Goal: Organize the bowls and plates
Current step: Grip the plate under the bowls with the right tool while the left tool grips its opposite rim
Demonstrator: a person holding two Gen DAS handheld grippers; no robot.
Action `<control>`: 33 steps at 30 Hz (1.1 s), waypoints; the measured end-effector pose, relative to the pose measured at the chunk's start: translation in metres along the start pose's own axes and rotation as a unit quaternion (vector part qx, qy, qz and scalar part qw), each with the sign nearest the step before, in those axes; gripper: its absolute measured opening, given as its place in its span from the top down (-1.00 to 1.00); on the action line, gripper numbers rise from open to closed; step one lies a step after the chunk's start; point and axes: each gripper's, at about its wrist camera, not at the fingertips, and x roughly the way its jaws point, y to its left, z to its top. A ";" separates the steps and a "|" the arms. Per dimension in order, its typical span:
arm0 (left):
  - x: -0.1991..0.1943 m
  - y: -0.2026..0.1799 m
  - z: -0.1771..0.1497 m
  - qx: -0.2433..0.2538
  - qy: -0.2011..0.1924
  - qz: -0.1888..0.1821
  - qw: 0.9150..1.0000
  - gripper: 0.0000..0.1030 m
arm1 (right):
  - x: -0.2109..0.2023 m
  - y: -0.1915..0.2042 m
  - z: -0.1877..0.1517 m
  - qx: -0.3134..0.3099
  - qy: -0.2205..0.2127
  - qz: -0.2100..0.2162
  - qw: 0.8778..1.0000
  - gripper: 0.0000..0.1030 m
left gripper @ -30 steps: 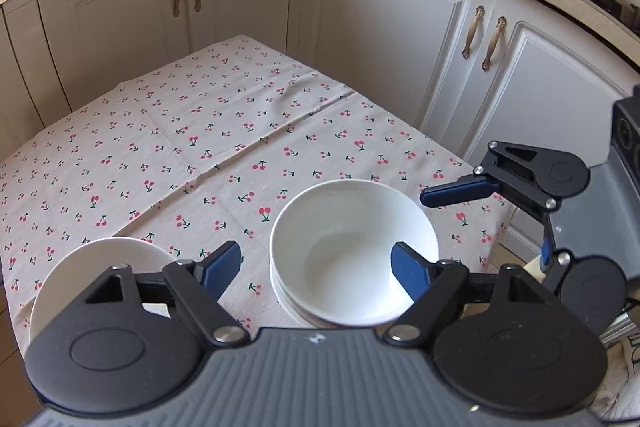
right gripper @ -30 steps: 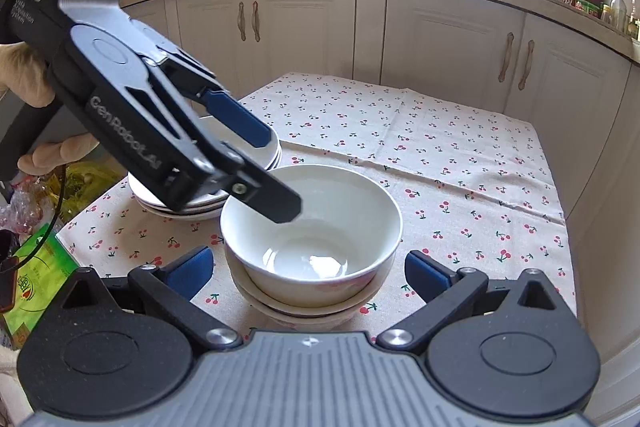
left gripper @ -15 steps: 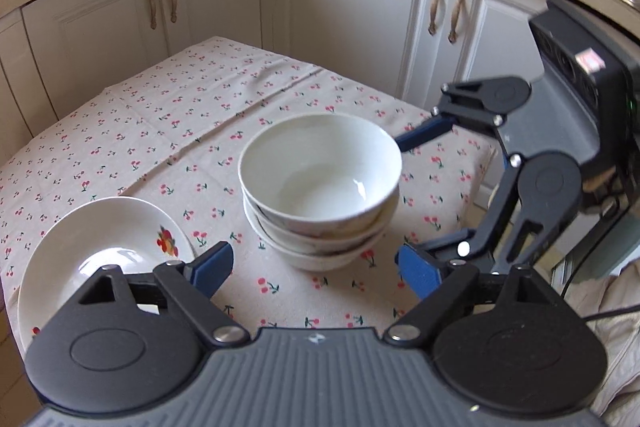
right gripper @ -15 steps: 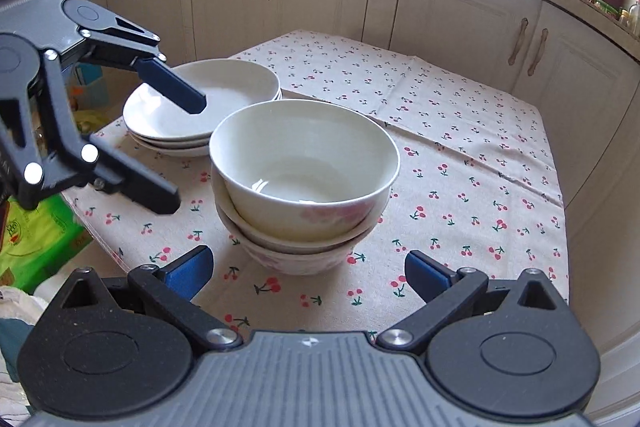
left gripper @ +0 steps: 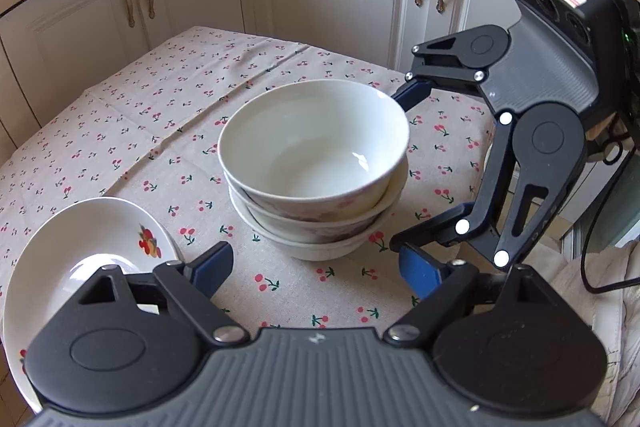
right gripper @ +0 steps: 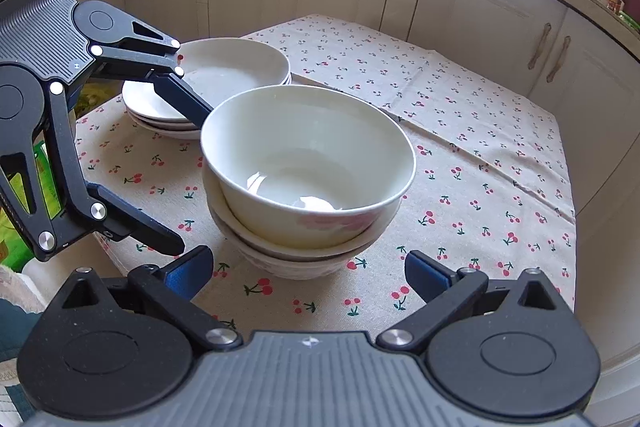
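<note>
Tools [left gripper: 316, 271] beside 3 nested bowls [left gripper: 316, 163]

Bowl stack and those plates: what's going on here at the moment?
A person holds two hand-held grippers, both open and empty, either side of the bowl stack on the cherry tablecloth. The left hand-held gripper and right hand-held gripper touch nothing. The plate stack sits beside the bowls.

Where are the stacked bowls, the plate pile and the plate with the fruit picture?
Stacked bowls [right gripper: 308, 163], right wrist view, inside wall of the top bowl.
Plate pile [right gripper: 232, 67], right wrist view, top plate's inner surface.
Fruit plate [left gripper: 100, 227], left wrist view, white rim beside the picture.
</note>
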 end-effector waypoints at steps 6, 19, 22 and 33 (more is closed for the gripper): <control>0.016 0.009 0.006 0.013 0.014 -0.014 1.000 -0.74 | 0.010 -0.011 0.004 -0.021 0.018 0.014 0.999 -1.00; 0.039 0.026 0.017 0.049 0.046 -0.074 0.995 -0.71 | 0.020 -0.027 0.022 -0.102 0.042 0.096 0.989 -0.99; 0.040 0.028 0.018 0.063 0.047 -0.088 0.993 -0.69 | 0.024 -0.031 0.026 -0.110 0.050 0.116 0.986 -0.97; 0.045 0.035 0.020 0.086 0.048 -0.127 0.987 -0.60 | 0.024 -0.031 0.031 -0.129 0.063 0.146 0.979 -0.77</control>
